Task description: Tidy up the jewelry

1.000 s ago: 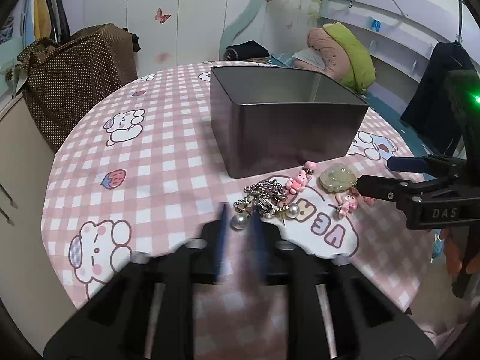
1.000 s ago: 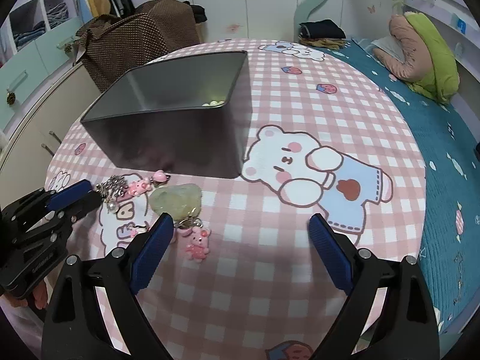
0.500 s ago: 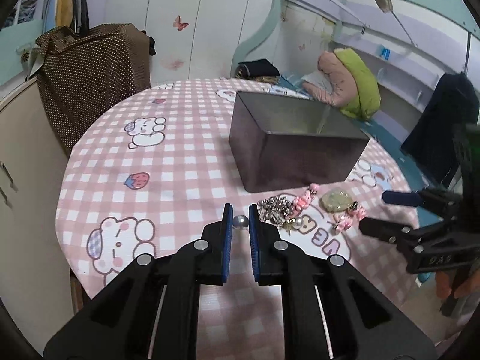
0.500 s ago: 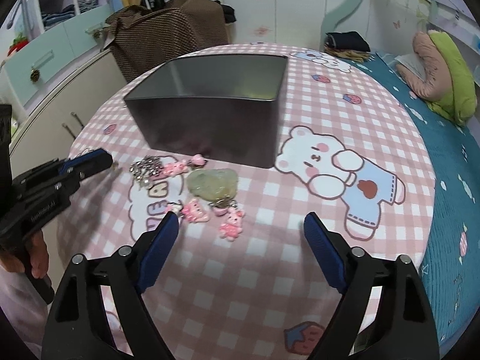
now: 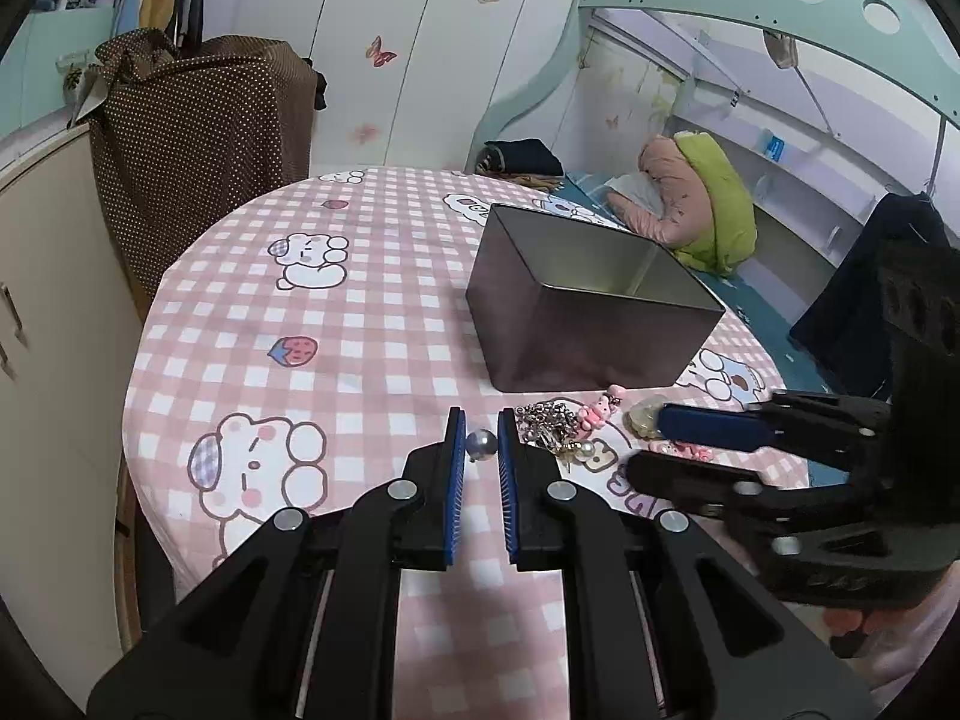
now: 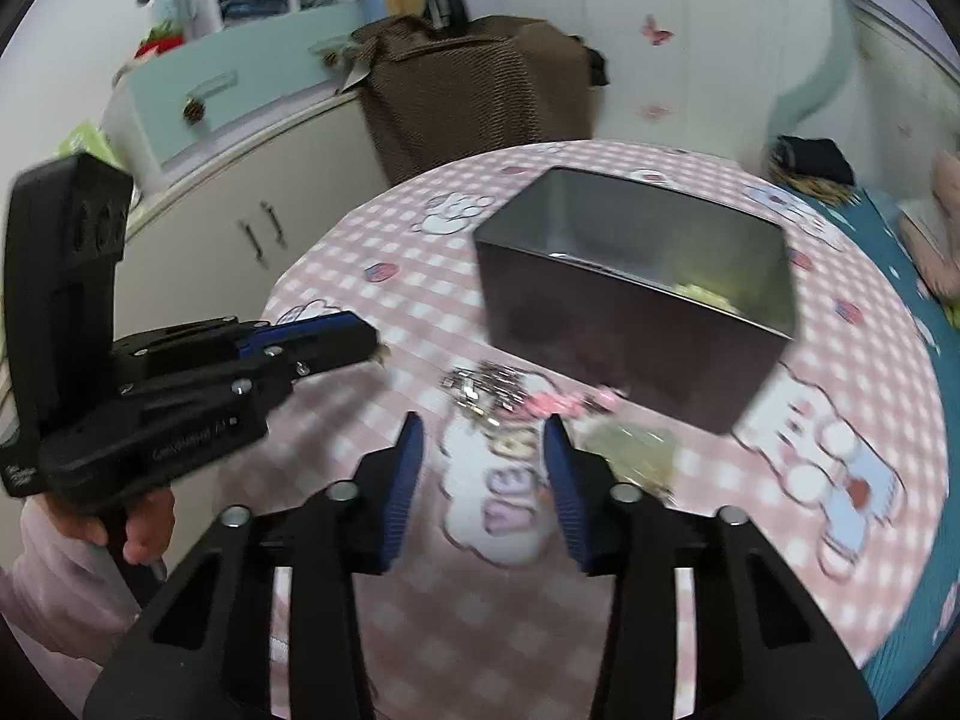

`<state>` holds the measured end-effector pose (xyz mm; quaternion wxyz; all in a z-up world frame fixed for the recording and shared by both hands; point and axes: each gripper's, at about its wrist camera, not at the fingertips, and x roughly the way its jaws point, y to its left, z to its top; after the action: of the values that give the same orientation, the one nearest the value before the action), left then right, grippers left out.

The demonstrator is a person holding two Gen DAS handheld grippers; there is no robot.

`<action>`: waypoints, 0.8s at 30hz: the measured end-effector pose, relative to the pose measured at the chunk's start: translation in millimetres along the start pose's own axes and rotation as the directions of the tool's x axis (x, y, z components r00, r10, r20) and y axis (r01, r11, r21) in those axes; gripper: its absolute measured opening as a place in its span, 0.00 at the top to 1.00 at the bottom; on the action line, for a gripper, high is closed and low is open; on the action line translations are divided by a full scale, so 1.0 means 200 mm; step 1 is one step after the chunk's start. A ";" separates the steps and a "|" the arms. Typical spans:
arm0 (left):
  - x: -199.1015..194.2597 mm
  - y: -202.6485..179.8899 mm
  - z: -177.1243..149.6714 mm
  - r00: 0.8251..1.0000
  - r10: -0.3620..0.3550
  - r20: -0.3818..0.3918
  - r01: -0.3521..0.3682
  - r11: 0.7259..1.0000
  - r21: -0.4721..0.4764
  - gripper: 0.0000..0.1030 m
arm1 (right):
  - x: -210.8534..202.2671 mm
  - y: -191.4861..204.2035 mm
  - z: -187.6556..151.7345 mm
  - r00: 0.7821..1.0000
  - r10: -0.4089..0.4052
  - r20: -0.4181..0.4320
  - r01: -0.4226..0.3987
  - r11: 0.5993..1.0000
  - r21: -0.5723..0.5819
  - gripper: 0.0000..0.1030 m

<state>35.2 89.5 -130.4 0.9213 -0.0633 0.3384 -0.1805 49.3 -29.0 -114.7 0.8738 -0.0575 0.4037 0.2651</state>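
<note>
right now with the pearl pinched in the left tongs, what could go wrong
The pearl sits at the very tips of the left tongs; round and smooth, it may slip out before reaching the metal tin. The right tongs hang open over the chain pile and could scatter it.

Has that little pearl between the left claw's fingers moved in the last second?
Yes. The pearl, pinched in the left gripper, now sits left of the jewelry pile, apart from it; a second ago it lay against the pile.

Pink-and-white checked cloth with cartoon bears covers the worktop (image 5: pixel 372 324); grey metal tin (image 5: pixel 576 330), silvery pearl (image 5: pixel 482 443), pink charms (image 5: pixel 597 411), blue-padded black left claw (image 5: pixel 481 438).
</note>
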 end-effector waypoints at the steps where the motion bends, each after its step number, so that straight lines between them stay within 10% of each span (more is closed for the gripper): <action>1: 0.00 0.00 0.00 1.000 -0.004 0.001 0.004 1.000 -0.002 0.89 | 0.02 -0.01 0.01 1.000 -0.003 -0.007 0.003 1.000 0.000 0.67; 9: -0.01 0.01 -0.01 0.999 -0.033 0.004 0.033 0.999 -0.006 0.89 | 0.14 -0.01 0.00 0.997 -0.021 -0.069 0.021 1.000 -0.003 0.89; 24: 0.01 -0.07 0.01 0.998 -0.067 0.009 0.067 0.998 0.020 0.89 | -0.01 -0.13 -0.01 0.999 -0.050 -0.010 0.050 0.996 0.073 0.90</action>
<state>33.7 75.6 -126.6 0.9170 -0.0663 0.3301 -0.2142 59.9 -53.2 -117.6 0.8801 -0.0364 0.4150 0.2279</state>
